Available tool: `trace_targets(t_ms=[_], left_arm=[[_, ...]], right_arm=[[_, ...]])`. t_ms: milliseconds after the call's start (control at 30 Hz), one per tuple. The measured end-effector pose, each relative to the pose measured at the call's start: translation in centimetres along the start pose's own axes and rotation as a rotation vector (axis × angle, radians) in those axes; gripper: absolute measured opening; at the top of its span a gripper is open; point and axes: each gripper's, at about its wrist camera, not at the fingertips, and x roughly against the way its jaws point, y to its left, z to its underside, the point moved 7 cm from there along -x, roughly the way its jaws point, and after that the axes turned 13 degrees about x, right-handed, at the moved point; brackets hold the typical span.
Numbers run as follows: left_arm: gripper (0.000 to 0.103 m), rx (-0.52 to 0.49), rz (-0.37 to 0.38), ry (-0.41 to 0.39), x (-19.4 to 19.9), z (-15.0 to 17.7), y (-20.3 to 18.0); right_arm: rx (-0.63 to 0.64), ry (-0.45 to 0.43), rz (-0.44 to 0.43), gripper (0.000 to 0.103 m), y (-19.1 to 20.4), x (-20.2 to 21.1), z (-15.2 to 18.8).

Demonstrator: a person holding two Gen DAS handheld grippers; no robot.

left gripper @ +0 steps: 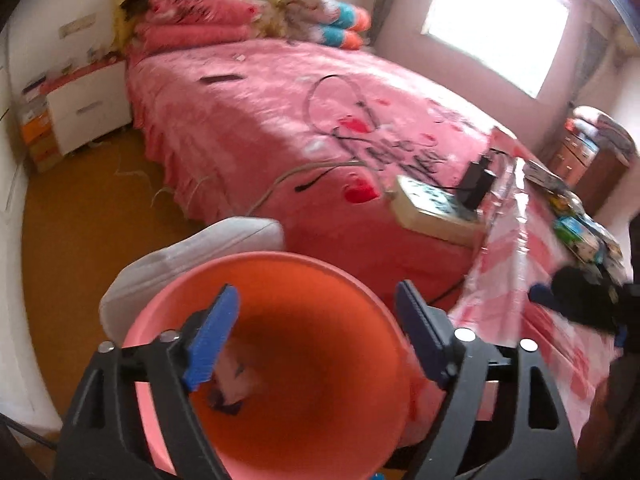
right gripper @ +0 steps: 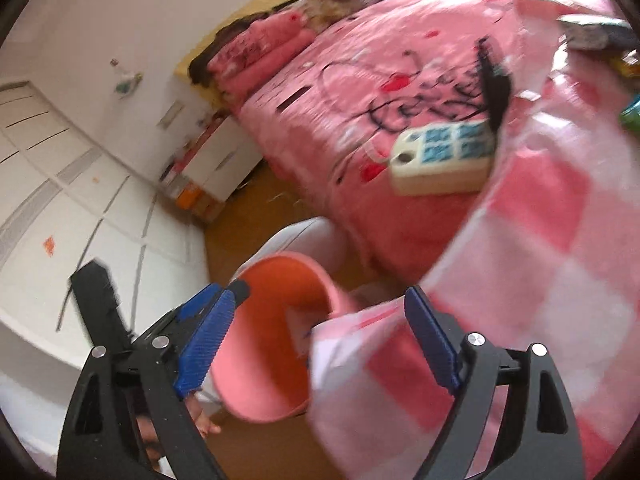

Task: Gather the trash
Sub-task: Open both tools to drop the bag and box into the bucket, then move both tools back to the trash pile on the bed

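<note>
One pink bed (left gripper: 280, 112), brown floor (left gripper: 80, 208), bright window (left gripper: 496, 28), white wardrobe (right gripper: 60, 184).

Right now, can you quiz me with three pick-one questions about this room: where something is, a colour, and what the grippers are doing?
1. Where is the power strip?
A on the bed
B on the floor
C in the bin

2. What colour is the bin?
A green
B pink
C black

3. The left gripper is:
A shut on paper
B open
C shut on the bin

Answers: 1 A, it lies on the pink bedspread. 2 B, its rim and wall are pink. 3 B, its blue pads stand apart, empty, above the bin.
</note>
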Motion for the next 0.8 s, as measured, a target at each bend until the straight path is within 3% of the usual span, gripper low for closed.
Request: trace_targets(t_ms=[100, 267, 400, 567, 800], left_arm=[[0.085, -0.042, 0.039, 0.009, 0.0, 1.0, -1.8], [0.085, -0.091, 0.026, 0.039, -0.2, 2.3, -3.8], [0.085, -0.085, 0.052, 0.037, 0.4, 2.4, -5.2], [0.085, -0.123, 0.116, -0.02, 2.6, 2.3, -7.8], [0.086, -0.177, 0.217, -0.017, 4.8, 3.3, -12.2]], right_arm=[[0.016, -0.014, 0.12, 0.094, -1.4, 1.1, -0.5], [0.015, -0.008, 0.366, 0.095, -4.2, 3.7, -0.2], [-0.07, 0.011, 0.509, 0.096, -7.2, 6.8, 0.4], [-0.055, -0.115, 0.652, 0.096, -8.4, 12.5, 1.4], [-0.09, -0.355, 0.724, 0.096, -10.1, 19.3, 3.4]])
